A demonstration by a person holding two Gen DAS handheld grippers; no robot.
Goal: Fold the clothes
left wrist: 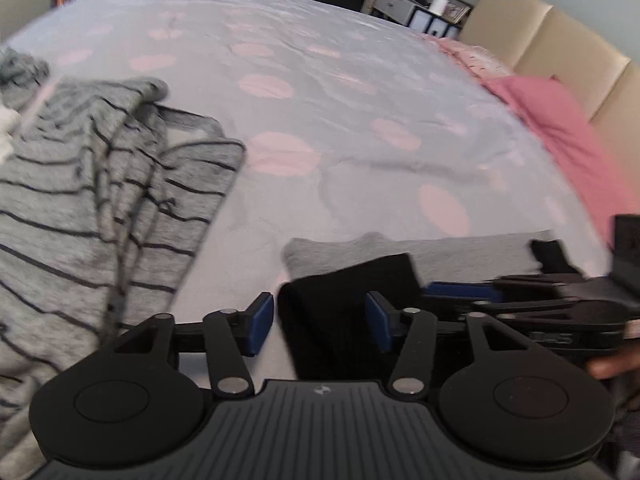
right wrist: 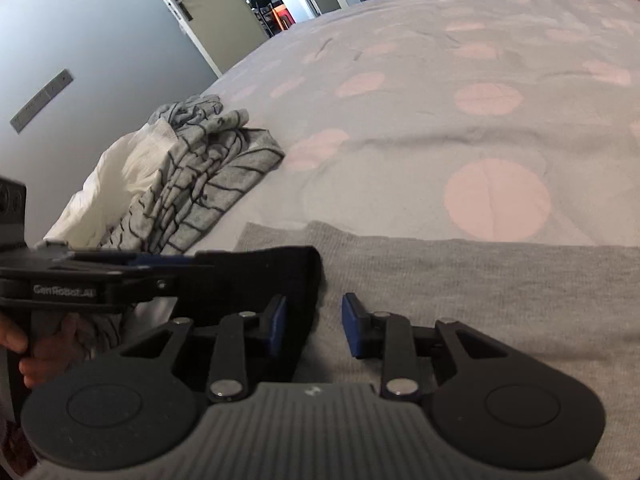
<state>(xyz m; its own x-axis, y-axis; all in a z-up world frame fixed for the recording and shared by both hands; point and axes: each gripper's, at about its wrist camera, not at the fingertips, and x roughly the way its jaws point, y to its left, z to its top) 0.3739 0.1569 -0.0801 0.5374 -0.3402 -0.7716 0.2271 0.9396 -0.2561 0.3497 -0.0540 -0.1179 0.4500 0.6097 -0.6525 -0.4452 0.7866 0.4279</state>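
Left wrist view: bed covered by a pale grey bedspread with large pink dots [left wrist: 320, 92], wrinkled in shallow ridges. At the far right edge lies a pink pillow [left wrist: 560, 120], with a beige padded headboard [left wrist: 560, 36] behind it. Beyond the bed stands a white storage unit [left wrist: 416, 12] carrying small items, too blurred to identify. Dark wall panels run across the top.

Task item: a plain grey knitted garment [right wrist: 460, 280] is spread flat on the bedspread at the near edge. A black fabric piece [left wrist: 352, 304] lies at its left end, partly over it.

Left tongs [left wrist: 320, 322]: blue pads set wide apart, black fabric between them, pads not closed on it. In the right wrist view they enter from the left, side-on, over the black fabric.

Right tongs [right wrist: 314, 324]: pads parted moderately, nothing gripped; they hover over the boundary of black fabric and grey garment. A hand shows at each tool's handle.

Second item: a grey garment with thin black stripes [left wrist: 100, 184], crumpled, lies on the bed's left side, well apart from the flat garment. A white crumpled cloth [right wrist: 120, 176] sits touching it at the bed's edge.

Right wrist view, room: grey wall, a door with a dark handle [right wrist: 180, 0], and an open doorway beyond.
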